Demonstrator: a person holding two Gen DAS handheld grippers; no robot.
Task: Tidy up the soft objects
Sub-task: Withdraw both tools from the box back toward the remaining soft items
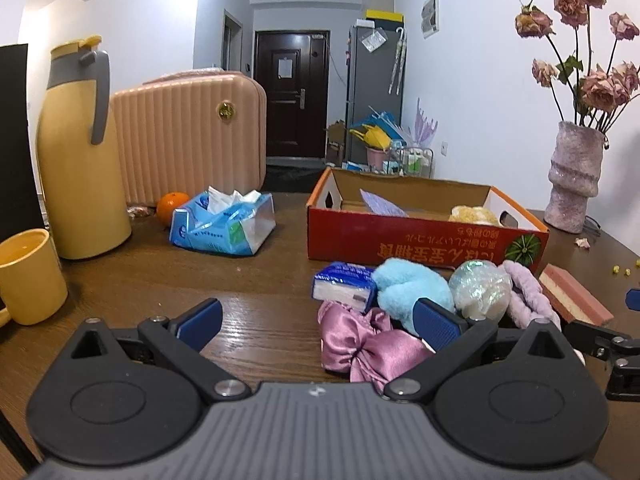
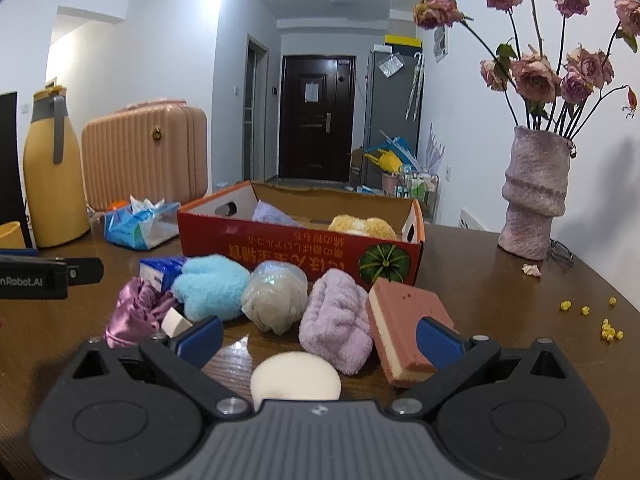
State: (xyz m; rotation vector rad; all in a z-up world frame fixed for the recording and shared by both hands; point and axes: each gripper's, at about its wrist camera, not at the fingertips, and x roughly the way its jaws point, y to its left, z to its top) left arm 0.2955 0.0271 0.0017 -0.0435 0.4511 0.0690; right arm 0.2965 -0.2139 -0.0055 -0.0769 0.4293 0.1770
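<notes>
Your left gripper [image 1: 318, 326] hangs low over the table [image 1: 248, 280] with its jaws spread wide and nothing between them; its right finger sits just over the pink satin scrunchie [image 1: 360, 348]. Your right gripper [image 2: 320, 338] is likewise spread and empty, with a round cream sponge [image 2: 296, 374] lying just in front of its body between the fingers. Past that sponge the soft things lie in a row: the satin scrunchie at the left, then a small blue tissue pack [image 1: 344, 284], a fluffy blue plush [image 2: 212, 286], a shiny netted ball [image 2: 276, 294], a lilac towel roll [image 2: 340, 320] and a pink two-layer sponge [image 2: 404, 324]. Just behind them stands the red cardboard box [image 2: 280, 254], open, holding a yellow plush [image 2: 362, 226]. Toward the table's far left edge are a blue tissue bag [image 1: 224, 220], an orange [image 1: 170, 206], a yellow thermos [image 1: 78, 152] and a yellow mug [image 1: 28, 276]; at the far right, a vase of dried roses [image 2: 536, 192].
</notes>
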